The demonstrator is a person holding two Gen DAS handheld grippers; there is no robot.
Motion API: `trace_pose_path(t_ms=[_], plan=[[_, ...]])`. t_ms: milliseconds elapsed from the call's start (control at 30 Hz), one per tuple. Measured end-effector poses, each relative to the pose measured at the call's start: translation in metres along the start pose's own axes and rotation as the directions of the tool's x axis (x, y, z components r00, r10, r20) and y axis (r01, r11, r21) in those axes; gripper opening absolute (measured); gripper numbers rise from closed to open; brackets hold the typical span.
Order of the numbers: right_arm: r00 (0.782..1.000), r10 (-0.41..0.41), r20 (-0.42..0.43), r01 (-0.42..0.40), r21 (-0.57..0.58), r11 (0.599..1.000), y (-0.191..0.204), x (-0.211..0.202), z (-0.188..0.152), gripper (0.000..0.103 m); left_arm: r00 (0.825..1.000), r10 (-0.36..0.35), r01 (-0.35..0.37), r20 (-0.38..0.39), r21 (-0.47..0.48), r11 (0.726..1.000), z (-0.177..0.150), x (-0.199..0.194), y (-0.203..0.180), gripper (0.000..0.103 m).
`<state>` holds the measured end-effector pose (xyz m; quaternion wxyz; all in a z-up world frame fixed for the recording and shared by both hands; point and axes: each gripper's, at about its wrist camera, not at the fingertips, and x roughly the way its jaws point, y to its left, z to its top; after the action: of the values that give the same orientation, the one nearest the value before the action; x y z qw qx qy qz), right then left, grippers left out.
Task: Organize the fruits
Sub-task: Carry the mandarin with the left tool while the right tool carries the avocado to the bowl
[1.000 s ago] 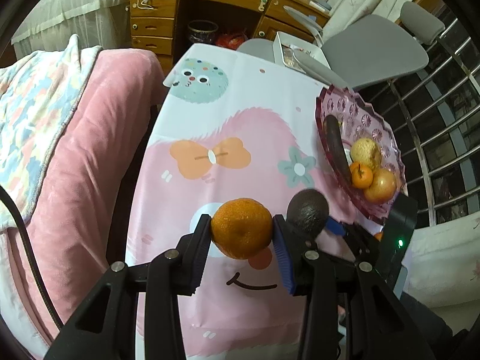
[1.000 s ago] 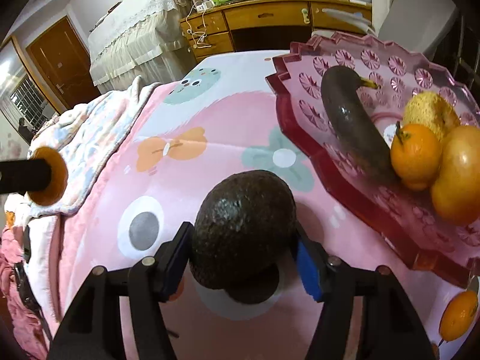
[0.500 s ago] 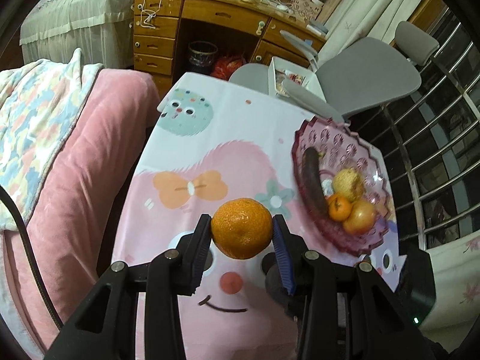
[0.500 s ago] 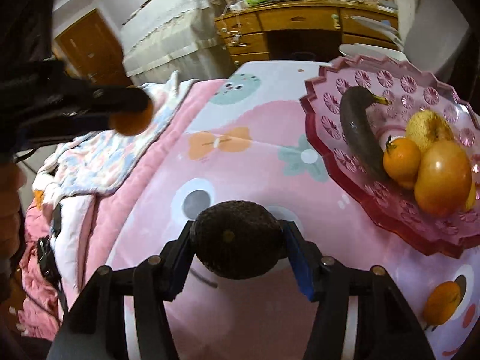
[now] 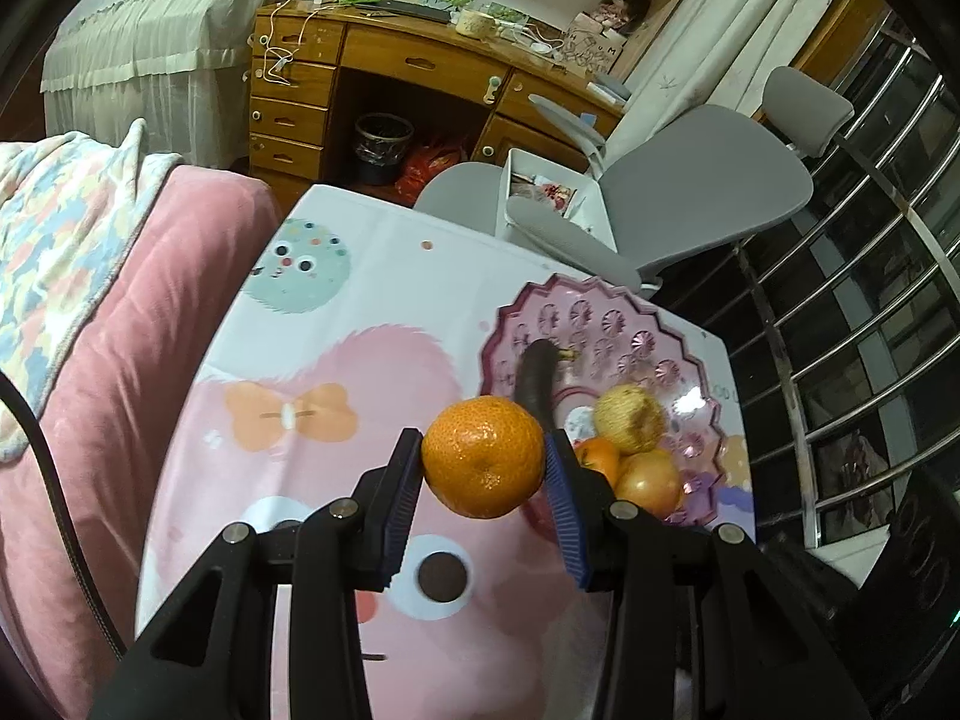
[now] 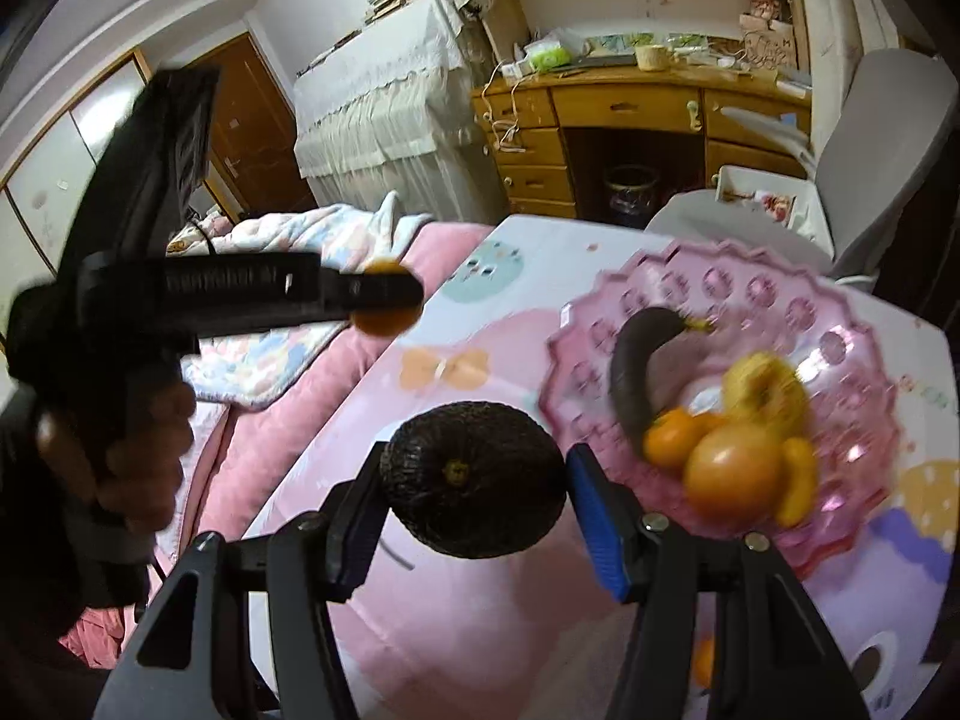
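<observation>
I have a fruit pinched in each claw, both held in the air above the table. The left gripper (image 5: 483,468) clamps a mandarin (image 5: 483,456) between its blue pads; the right gripper (image 6: 474,498) squeezes a dark avocado (image 6: 474,480), stem end facing the camera. The pink scalloped fruit dish (image 5: 606,324) sits ahead and to the right on the cartoon tablecloth (image 5: 336,360), already holding a blackened banana (image 5: 536,378), a yellowish pear-like fruit (image 5: 630,420), a small orange (image 5: 597,459) and an apple (image 5: 651,480). I judge the step is carrying both to the dish. I should bring one in at a time, lower it into the bare far half of the dish, and release low so nothing rolls or knocks the pile.
</observation>
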<state>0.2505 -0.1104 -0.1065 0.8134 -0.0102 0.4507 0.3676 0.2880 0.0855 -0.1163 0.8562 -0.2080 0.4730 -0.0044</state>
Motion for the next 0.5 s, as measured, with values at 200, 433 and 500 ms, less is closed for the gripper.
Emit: trace_pose_path(t_ms=[200, 433, 500], plan=[[1.000, -0.016, 0.023, 0.016, -0.015, 1.000, -0.038, -0.006, 0.015, 0.058, 1.000, -0.002, 0.002, -0.002, -0.012, 1.000, -0.001, 0.014, -0.019, 0.039], [0.999, -0.008, 0.037, 0.005, 0.072, 0.997, -0.084, 0.018, 0.013, 0.058, 0.999, 0.006, -0.006, -0.043, -0.017, 1.000, -0.006, 0.049, -0.036, 0.039], [0.999, -0.015, 0.044, 0.011, 0.098, 0.995, -0.095, 0.027, 0.011, 0.058, 0.997, 0.011, -0.012, -0.070, -0.014, 1.000, -0.010, 0.062, -0.041, 0.039]])
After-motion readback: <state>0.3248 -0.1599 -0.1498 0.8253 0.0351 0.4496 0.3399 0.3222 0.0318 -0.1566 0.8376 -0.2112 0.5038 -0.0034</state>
